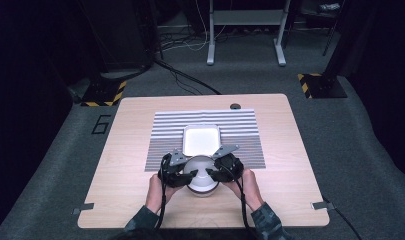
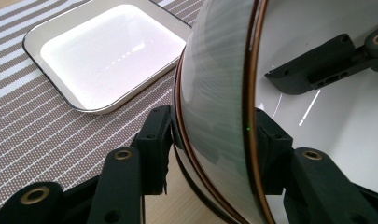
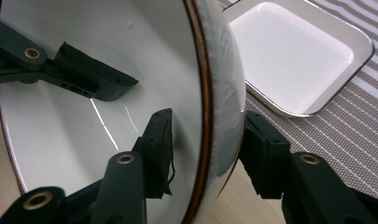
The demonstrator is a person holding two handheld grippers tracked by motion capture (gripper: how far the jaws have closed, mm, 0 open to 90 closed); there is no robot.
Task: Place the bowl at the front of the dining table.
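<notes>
A white bowl with a thin brown rim (image 1: 200,167) stands at the near edge of the striped mat, partly over bare wood. My left gripper (image 1: 190,174) holds its left wall, one jaw outside and one inside, with the pads pressing on the bowl (image 2: 214,70). My right gripper (image 1: 210,173) grips the opposite wall the same way; in the right gripper view its jaws (image 3: 205,140) straddle the rim of the bowl (image 3: 84,42). Each gripper view also shows the other gripper's inner jaw across the bowl. A white square tray (image 1: 201,139) lies empty just beyond the bowl.
The grey-and-white striped mat (image 1: 165,145) covers the middle of the wooden table (image 1: 125,165). A small round hole (image 1: 234,106) sits near the table's far edge. Metal clips (image 1: 83,207) mark the front corners. Stands and cables are on the floor behind.
</notes>
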